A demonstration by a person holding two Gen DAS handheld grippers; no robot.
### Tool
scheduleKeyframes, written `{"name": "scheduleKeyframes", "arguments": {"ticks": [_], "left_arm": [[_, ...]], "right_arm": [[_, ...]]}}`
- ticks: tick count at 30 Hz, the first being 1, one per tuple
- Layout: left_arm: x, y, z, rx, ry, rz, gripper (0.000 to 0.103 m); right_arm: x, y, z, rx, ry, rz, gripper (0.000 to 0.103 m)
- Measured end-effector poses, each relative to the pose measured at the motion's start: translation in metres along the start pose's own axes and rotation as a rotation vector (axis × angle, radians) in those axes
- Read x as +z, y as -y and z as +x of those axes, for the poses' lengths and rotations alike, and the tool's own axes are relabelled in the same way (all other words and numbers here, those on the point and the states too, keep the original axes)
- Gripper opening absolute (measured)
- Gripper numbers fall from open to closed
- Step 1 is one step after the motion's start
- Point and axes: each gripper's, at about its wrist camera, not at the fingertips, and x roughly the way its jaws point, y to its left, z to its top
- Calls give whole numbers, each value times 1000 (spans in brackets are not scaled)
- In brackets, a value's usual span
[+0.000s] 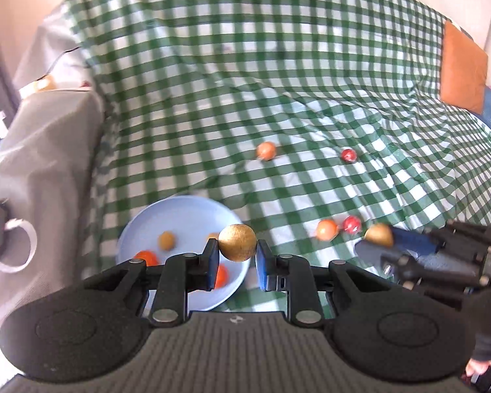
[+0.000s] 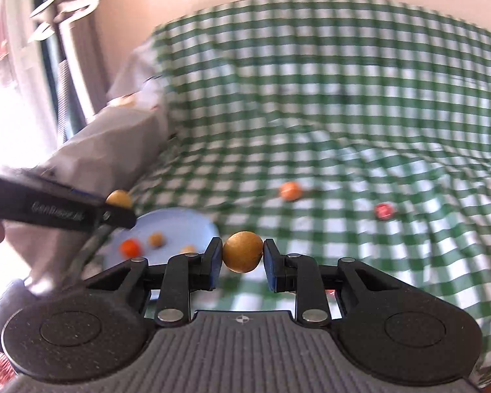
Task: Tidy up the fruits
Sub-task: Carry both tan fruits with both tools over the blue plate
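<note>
We held one golden-brown round fruit [image 1: 237,243] in the left gripper [image 1: 237,255], the two blue pads pressing on its sides, so the jaws were closed on it and nearly as narrow as they go. The right gripper [image 2: 243,260] held a second golden-brown fruit [image 2: 243,251] in the same way. Just below and to the left of the left gripper lay the light blue plate [image 1: 186,211], with small orange and yellow-brown fruits on it. Ahead of the left gripper, on the green checked cloth [image 1: 245,65], lay an orange fruit [image 1: 266,150] and a red fruit [image 1: 348,155]; nearer, to its right, another orange fruit [image 1: 326,230] lay touching another red one [image 1: 352,223].
</note>
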Motion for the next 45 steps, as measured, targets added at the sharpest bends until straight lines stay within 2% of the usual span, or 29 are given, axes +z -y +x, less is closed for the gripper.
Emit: {"name": "scheduleKeyframes", "arguments": {"ticks": [5,12,31,45], "left_arm": [[-22,-27,-28,28,27,-61,26],[-39,-51,-40,51,43,-124,26],[-35,-65,-24,56,25,-158,26],[-20,-76,31,72,-49,-172,26]], "right_arm": [[-9,-45,-6,66,-52,-64,28],[-13,-82,-12,87,-70,-180,28],[-15,-80,1,49,-114,-181,28],[-7,-75,51,45,-169,-148,28]]}}
